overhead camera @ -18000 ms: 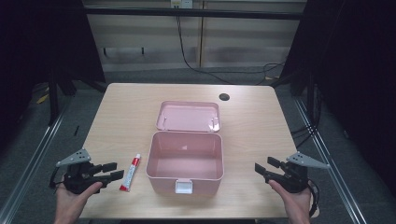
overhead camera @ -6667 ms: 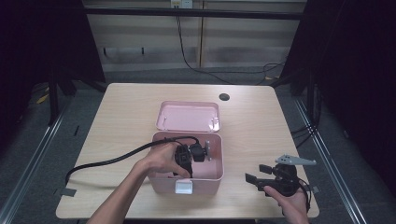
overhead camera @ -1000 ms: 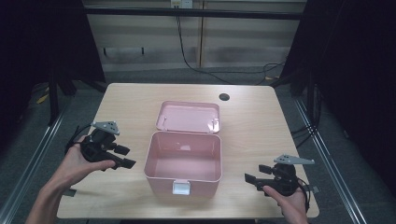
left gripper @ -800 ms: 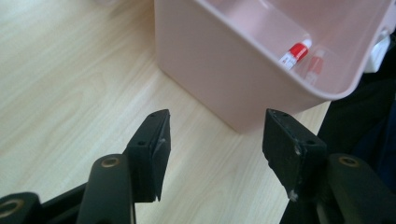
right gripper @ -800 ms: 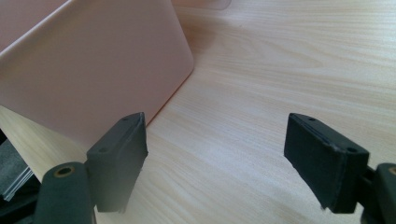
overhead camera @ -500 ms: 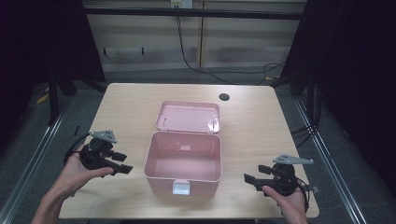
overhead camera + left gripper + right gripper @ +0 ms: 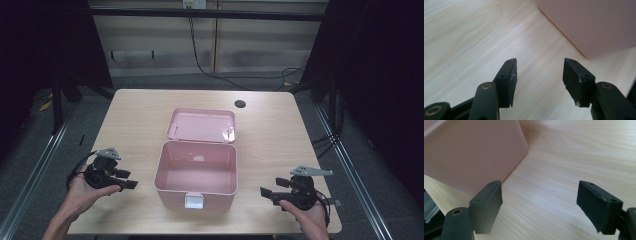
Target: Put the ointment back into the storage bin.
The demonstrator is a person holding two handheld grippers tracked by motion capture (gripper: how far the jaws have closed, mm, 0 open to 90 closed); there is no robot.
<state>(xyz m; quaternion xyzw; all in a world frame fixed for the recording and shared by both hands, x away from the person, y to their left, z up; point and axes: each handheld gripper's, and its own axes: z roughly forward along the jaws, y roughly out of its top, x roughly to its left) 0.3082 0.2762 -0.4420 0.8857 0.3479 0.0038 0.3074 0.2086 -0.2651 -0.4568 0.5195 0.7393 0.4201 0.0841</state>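
Pink box (image 7: 196, 167) mid-table, lid laid back on the far side. Left gripper (image 7: 131, 184) just left of it, jaws apart, just been closing on nothing. Right gripper (image 7: 263, 191) near right, spread wide, empty.

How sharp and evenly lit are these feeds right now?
High view: table lit and sharp, surroundings dark. Left gripper view: pink box close and soft, tongs crisp. Right gripper view: left pad blurred, box wall casting a soft shadow on the wood.
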